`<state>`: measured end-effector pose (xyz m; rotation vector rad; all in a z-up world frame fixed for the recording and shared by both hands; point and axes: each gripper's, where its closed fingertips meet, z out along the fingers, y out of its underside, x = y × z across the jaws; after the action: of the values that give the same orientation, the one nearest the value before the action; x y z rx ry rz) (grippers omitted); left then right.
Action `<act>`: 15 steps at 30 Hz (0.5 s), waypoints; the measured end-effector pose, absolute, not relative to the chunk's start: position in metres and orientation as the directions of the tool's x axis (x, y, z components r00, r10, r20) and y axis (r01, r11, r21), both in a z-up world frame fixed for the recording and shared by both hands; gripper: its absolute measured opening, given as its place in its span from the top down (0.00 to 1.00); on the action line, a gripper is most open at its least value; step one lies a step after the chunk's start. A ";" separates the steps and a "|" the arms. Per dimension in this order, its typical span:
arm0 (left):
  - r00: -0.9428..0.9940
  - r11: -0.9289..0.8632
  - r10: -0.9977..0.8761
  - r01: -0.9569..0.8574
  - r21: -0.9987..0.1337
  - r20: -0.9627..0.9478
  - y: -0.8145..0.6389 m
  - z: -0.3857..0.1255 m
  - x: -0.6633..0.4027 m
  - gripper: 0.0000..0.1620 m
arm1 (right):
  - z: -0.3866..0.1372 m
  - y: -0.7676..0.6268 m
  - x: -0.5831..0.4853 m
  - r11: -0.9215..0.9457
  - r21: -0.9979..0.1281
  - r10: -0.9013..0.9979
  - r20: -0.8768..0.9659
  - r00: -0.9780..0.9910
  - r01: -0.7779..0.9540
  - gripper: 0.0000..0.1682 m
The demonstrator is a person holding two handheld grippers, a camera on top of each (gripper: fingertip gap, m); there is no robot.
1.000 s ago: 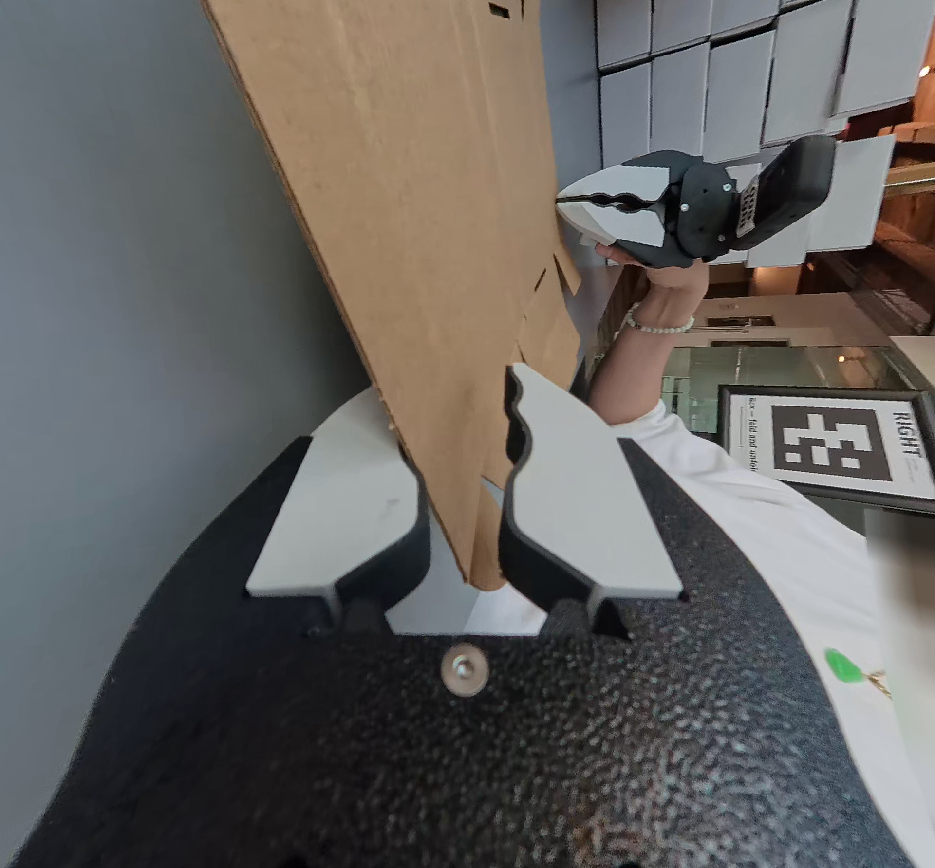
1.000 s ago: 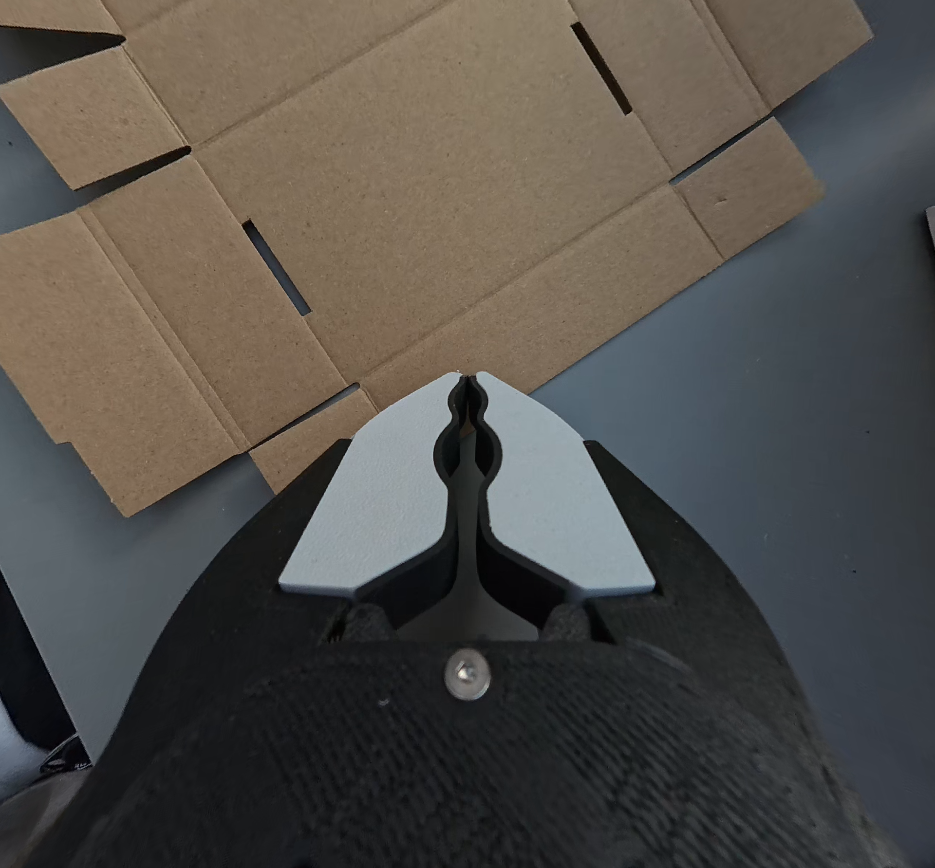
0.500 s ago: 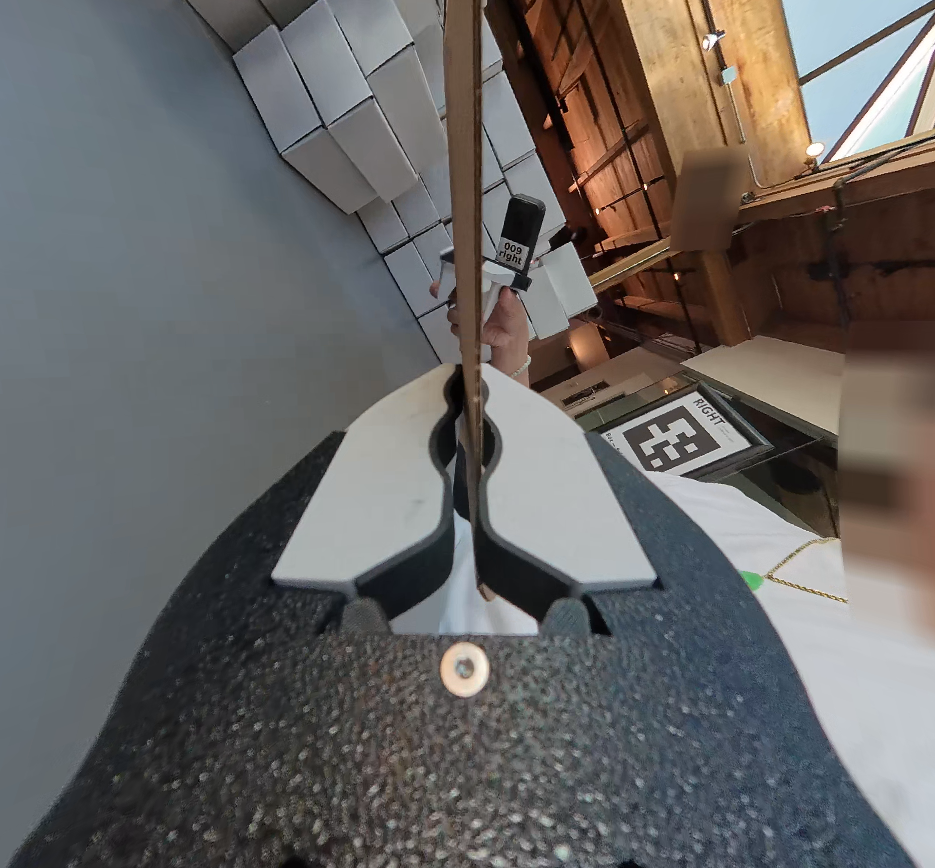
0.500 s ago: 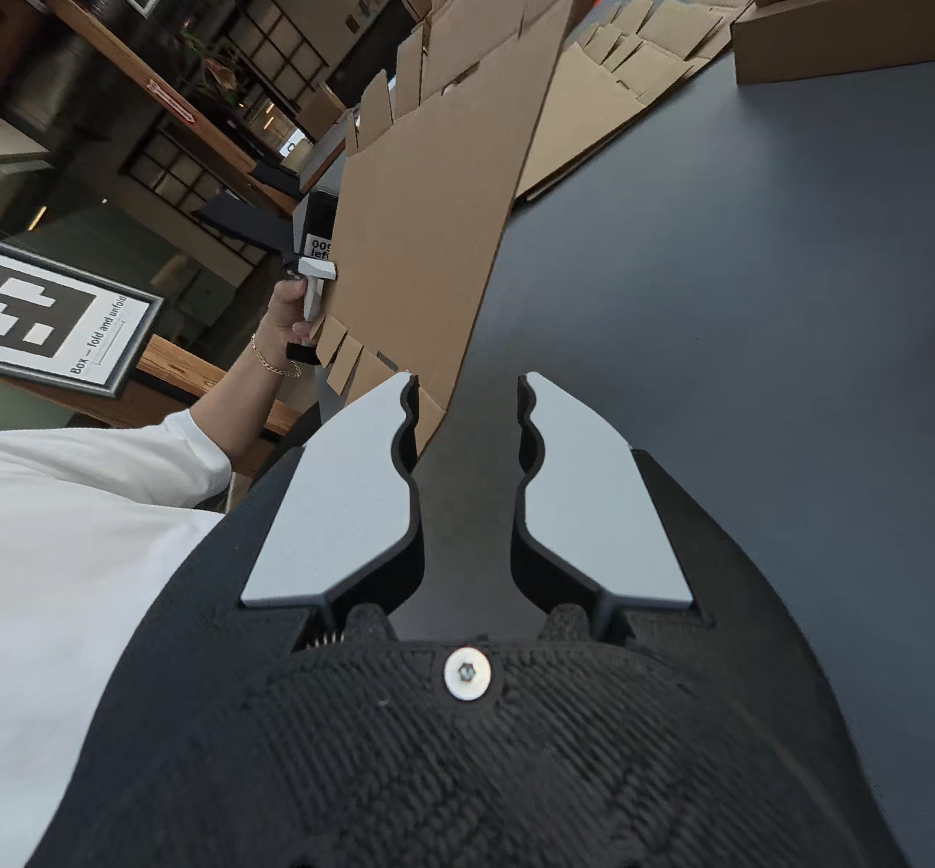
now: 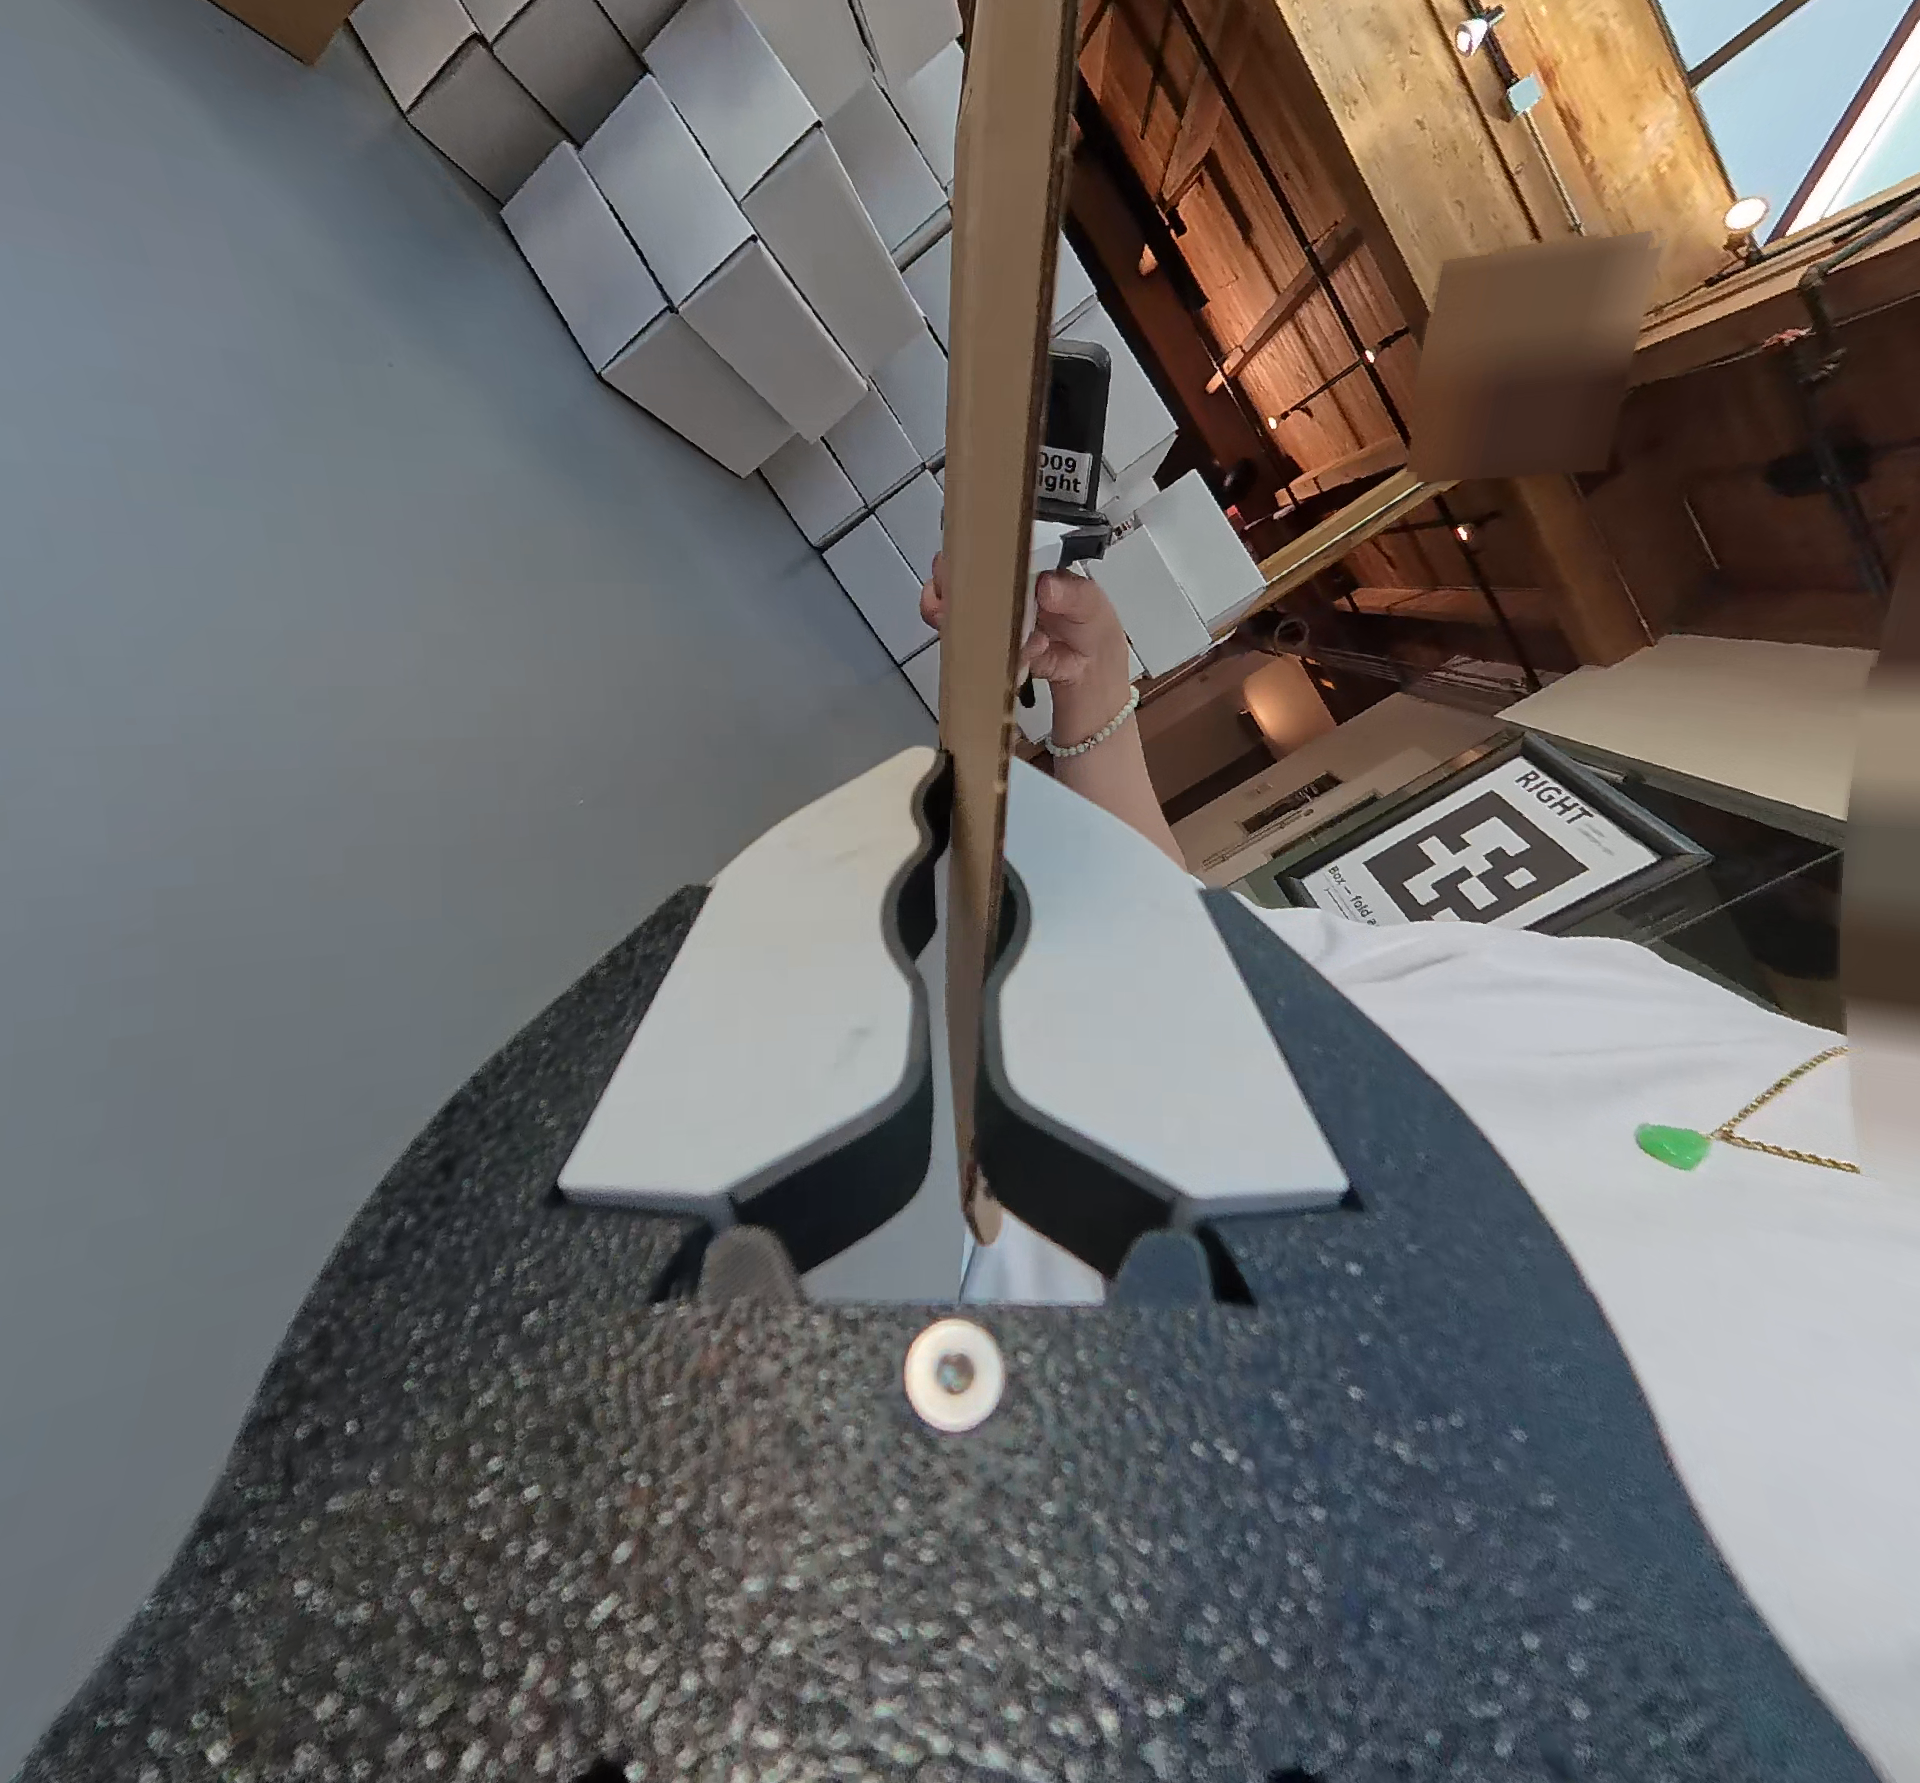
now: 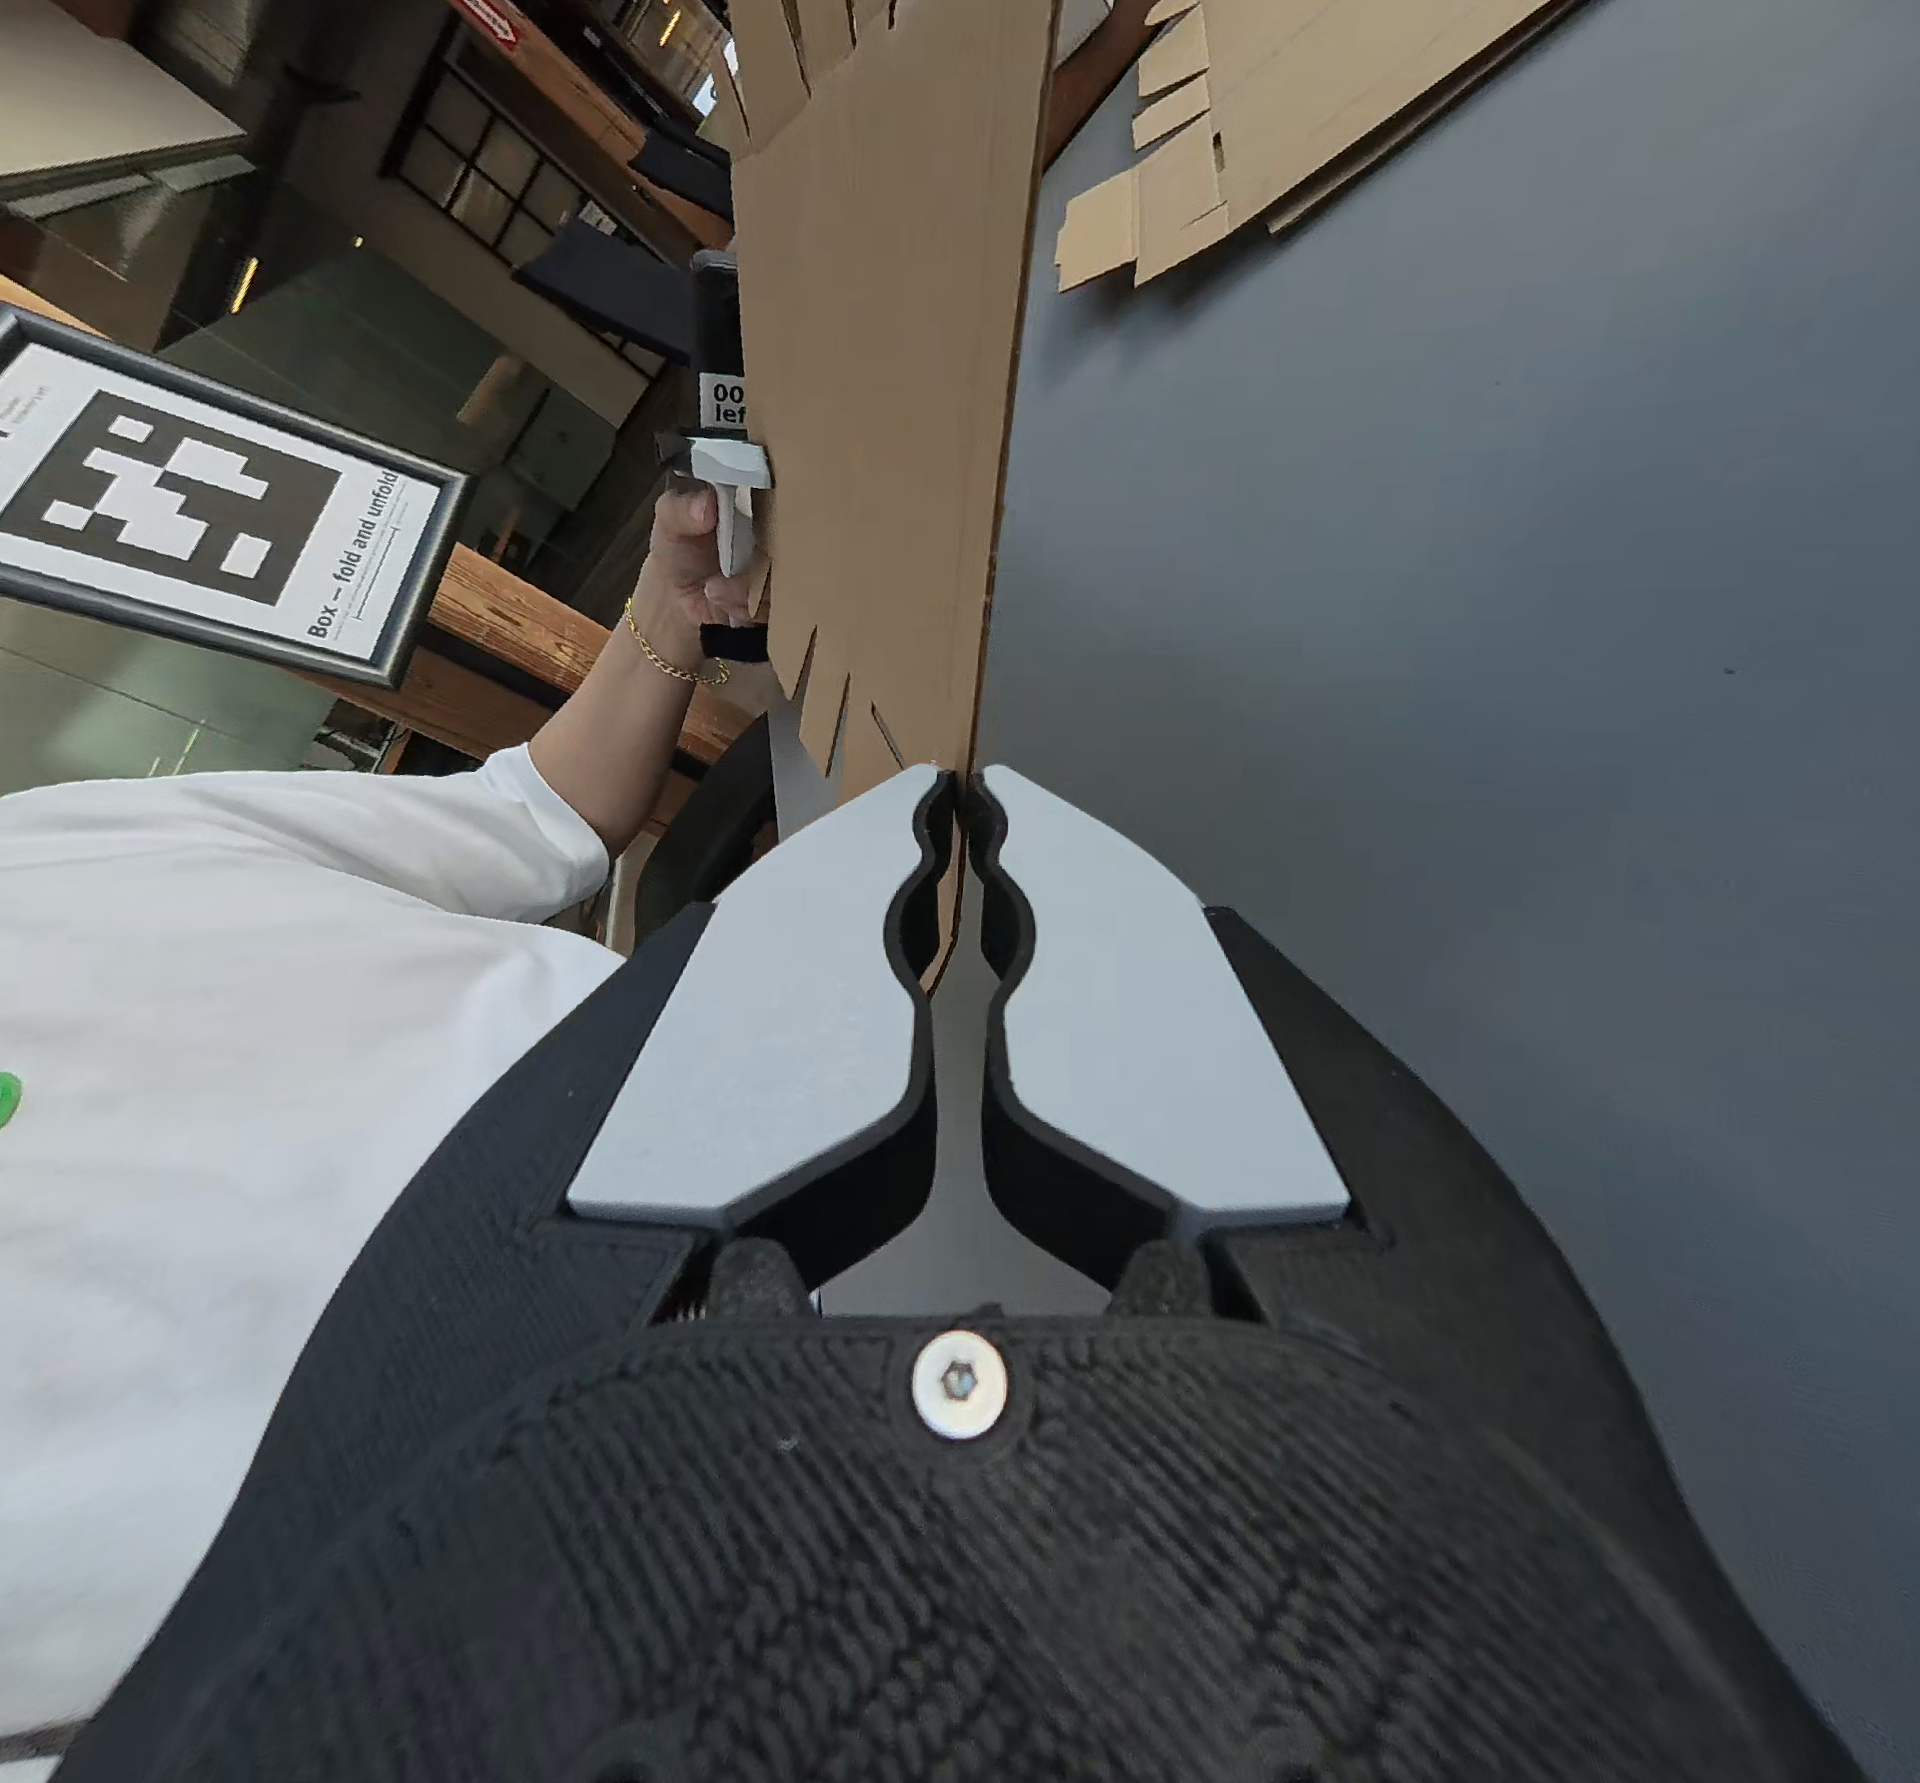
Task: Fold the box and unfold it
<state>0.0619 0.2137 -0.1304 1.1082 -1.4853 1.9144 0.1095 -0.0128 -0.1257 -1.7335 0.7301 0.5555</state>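
Right tongs [image 6: 966, 783]: now pinched shut on the near edge of the box blank [image 6: 883, 362]; half a second back they gape with the sheet beside them, so the second grip has only just landed.
Left tongs [image 5: 971, 777]: clamped on the opposite edge of the box blank [image 5: 1003, 279], same as half a second ago; a second ago they stand apart around it.
Box blank: no longer flat on the desk [image 6: 1507, 694] as it was a second ago. It is up in the air, edge-on to both cameras, a thin brown line running away from each set of tongs.
Across the sheet, right wrist view: the left tongs [image 6: 743, 512] and the hand [image 6: 691, 559] holding them bite the far edge, flaps fanning out below.
Across the sheet, left wrist view: the right tongs' black body [image 5: 1070, 445] peeks past the cardboard, hand [image 5: 1081, 637] under it.
Desk beyond: more flat cardboard blanks [image 6: 1351, 50] lie well apart from the lifted one.
Farther: stacked white boxes [image 5: 727, 279]; a framed marker sign [image 6: 197, 497].
Meaning: both edges are secured and the sheet is fully carried, but no panel looks creased yet, so folding reads as about to start.
Risk: a thin edge grip could slip once panels are bent.
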 end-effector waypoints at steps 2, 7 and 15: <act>-0.540 -0.304 -0.120 -0.779 -0.549 0.833 0.215 -0.136 0.061 0.97 | -0.132 -0.013 0.106 -0.239 -0.670 -0.203 -0.674 0.711 -0.703 0.99; -0.559 -0.237 -0.321 -0.734 -0.637 0.764 0.237 -0.148 0.062 0.75 | -0.143 -0.026 0.113 -0.353 -0.638 -0.256 -0.637 0.727 -0.684 0.99; -0.605 -0.199 -0.572 -0.552 -0.810 0.554 0.263 -0.104 0.074 0.73 | -0.154 -0.038 0.166 -0.673 -0.522 -0.379 -0.365 0.850 -0.524 0.99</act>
<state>0.0743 0.2634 -0.1044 1.4020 -1.9979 2.0023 0.1657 -0.0378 -0.1536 -2.3867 0.6548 0.2988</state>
